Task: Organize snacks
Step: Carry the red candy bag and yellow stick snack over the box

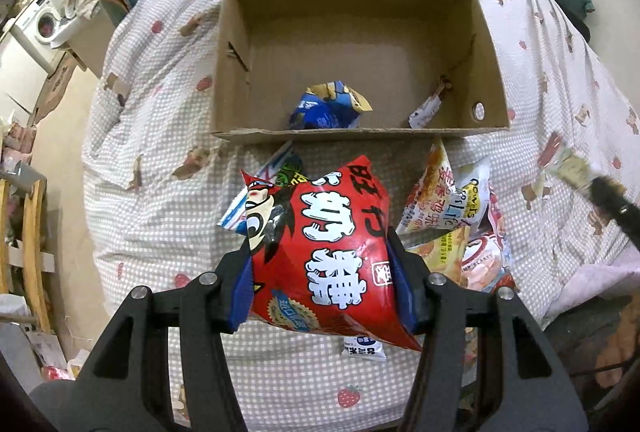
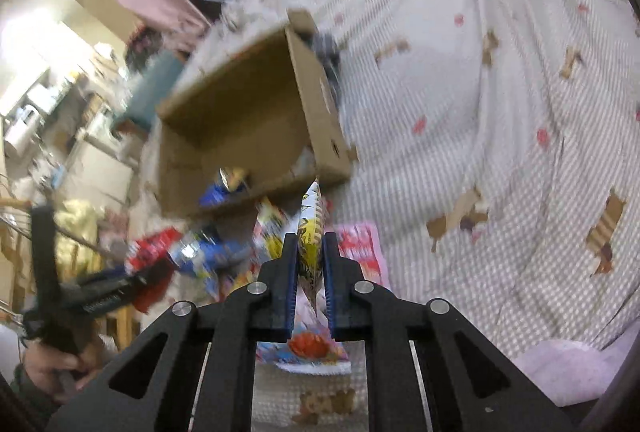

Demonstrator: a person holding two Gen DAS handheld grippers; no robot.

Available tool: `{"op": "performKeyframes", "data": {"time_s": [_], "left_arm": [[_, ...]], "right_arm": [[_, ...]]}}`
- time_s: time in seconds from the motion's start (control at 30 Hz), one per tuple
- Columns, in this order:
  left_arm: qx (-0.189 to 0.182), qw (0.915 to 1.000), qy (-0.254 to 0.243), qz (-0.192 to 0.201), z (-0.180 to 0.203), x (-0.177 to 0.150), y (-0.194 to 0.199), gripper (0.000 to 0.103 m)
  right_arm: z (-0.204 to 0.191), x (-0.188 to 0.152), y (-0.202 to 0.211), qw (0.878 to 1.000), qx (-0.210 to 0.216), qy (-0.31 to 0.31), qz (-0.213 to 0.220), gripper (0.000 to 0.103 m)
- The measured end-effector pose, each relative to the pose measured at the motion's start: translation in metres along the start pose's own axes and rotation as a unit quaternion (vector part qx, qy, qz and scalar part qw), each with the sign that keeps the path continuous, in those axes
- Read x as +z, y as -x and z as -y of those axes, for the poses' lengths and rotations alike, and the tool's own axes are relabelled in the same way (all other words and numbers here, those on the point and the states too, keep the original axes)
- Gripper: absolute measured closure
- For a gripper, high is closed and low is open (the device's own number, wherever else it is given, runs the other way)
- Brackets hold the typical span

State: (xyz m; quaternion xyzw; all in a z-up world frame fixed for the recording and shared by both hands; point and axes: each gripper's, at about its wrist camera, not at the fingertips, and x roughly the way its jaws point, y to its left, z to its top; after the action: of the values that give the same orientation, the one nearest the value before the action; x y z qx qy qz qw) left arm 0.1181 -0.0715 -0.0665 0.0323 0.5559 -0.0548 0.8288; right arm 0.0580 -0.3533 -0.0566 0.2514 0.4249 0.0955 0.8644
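A bed (image 1: 160, 135) covered in a checked quilt printed with strawberries and bears fills most of both views. On it sits an open cardboard box (image 1: 490, 43), its near wall low and its far flap standing up; inside, near the front wall, lie a crumpled blue snack bag (image 1: 326, 105) and a small white packet (image 1: 426, 109) off to the right. Just in front of the box, a loose pile of snack bags (image 1: 452, 216) is spread on the quilt to the right. The left gripper (image 1: 320, 272) has its blue fingers (image 1: 240, 292) clenched on a puffy red candy bag (image 1: 320, 248), held above the quilt just near of the box. The right gripper (image 2: 311, 268) pinches a thin yellow snack packet (image 2: 311, 216) edge-on between its nearly closed fingers (image 2: 290, 272), raised over the pile with the box beyond it; that view is blurred.
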Motion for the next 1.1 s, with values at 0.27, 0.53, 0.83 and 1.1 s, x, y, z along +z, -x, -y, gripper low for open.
{"op": "performKeyframes", "data": {"time_s": [0.27, 0.53, 0.83, 1.1], "left_arm": [[0.011, 0.9998, 0.005, 0.016, -0.001, -0.003, 0.014, 0.050], [0.015, 0.9992, 0.022, 0.029, -0.019, 0.000, 0.015, 0.050], [0.010, 0.9969, 0.046, 0.063, -0.043, 0.019, 0.016, 0.050], [0.011, 0.9943, 0.051, 0.093, -0.053, 0.052, 0.017, 0.050]], "right_arm": [[-0.011, 0.006, 0.010, 0.999, 0.031, 0.006, 0.025, 0.091], [-0.024, 0.012, 0.017, 0.996, 0.064, 0.020, 0.064, 0.091], [-0.034, 0.035, 0.018, 0.991, 0.080, 0.038, 0.098, 0.091], [-0.041, 0.061, -0.005, 0.992, 0.080, 0.050, 0.087, 0.091]]}}
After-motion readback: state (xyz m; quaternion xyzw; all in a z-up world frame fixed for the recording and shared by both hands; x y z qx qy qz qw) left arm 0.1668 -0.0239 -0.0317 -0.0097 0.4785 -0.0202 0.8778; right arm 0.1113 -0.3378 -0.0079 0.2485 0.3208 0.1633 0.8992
